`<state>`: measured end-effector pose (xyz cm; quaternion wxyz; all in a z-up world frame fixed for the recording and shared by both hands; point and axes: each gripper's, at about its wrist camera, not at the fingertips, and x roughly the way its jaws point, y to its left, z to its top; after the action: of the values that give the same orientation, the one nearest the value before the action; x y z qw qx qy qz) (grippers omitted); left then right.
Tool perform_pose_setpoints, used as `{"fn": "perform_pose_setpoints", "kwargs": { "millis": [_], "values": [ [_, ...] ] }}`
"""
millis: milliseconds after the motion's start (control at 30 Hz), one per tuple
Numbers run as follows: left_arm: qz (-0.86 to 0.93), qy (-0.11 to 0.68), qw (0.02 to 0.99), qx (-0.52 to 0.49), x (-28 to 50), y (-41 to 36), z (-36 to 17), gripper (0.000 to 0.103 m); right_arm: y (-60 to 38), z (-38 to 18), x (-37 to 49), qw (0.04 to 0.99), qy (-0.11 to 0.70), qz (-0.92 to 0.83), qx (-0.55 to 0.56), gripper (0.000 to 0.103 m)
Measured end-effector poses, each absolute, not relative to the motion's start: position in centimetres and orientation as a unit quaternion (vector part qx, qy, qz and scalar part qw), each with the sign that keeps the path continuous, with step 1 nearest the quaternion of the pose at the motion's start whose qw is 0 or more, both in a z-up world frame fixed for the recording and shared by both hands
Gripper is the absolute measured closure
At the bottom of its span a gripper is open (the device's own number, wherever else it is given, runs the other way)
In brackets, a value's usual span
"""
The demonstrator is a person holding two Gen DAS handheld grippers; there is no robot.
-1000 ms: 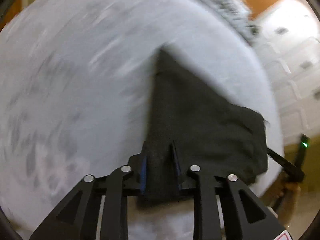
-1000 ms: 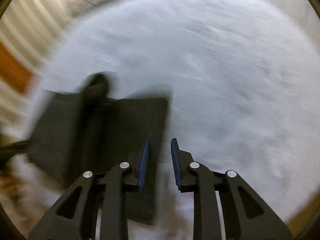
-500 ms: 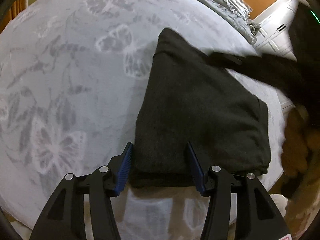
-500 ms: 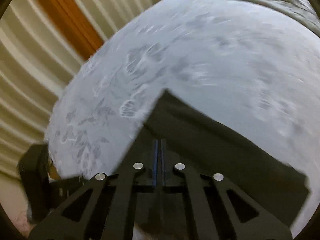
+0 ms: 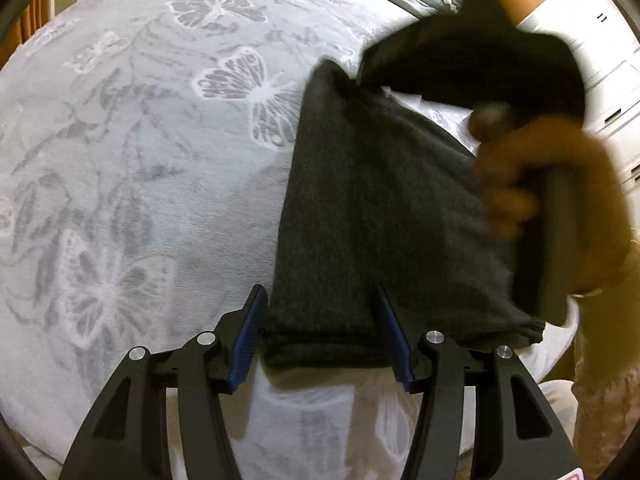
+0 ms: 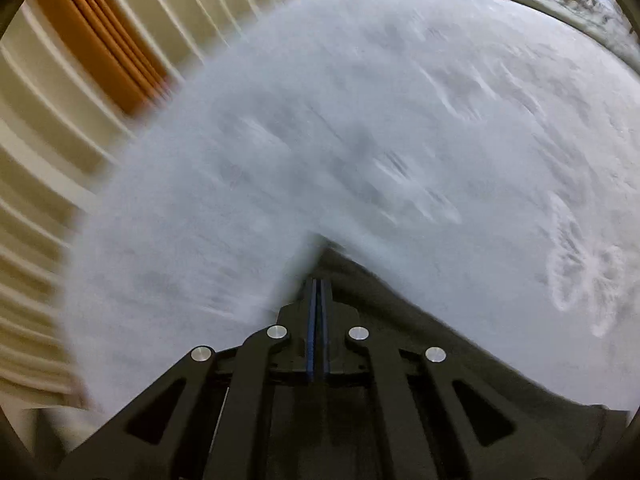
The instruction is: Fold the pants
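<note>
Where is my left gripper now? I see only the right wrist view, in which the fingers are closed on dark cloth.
Observer: The left gripper is open at the near edge of the folded pants and grips nothing.
Operator: Which part of the pants does my right gripper hold?
Observer: The right gripper holds the far corner. There the cloth is raised off the butterfly blanket.
Operator: Does the rest lie flat?
Observer: Yes, the near part lies flat on the blanket, with folded layers showing at its near edge.
</note>
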<state>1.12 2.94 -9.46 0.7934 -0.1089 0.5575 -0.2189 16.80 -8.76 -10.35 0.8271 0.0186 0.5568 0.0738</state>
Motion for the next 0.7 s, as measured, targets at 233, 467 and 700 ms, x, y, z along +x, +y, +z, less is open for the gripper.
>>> {"fn": "perform_pose_setpoints", "kwargs": {
  "millis": [233,467,700],
  "values": [
    [-0.244,0.534,0.798,-0.138,-0.4,4.5,-6.8,0.048,-16.3,-2.3,8.6,0.883,0.457,0.053,0.086,0.096],
    [-0.274,0.486,0.819,-0.135,-1.7,2.8,-4.2,0.039,-30.2,-3.3,-5.3,0.865,0.47,-0.049,0.169,0.068],
    [-0.309,0.46,0.818,-0.153,-1.1,-1.5,-1.9,0.035,-28.2,-9.6,-5.8,0.833,0.509,0.006,0.216,0.045]
  ]
}}
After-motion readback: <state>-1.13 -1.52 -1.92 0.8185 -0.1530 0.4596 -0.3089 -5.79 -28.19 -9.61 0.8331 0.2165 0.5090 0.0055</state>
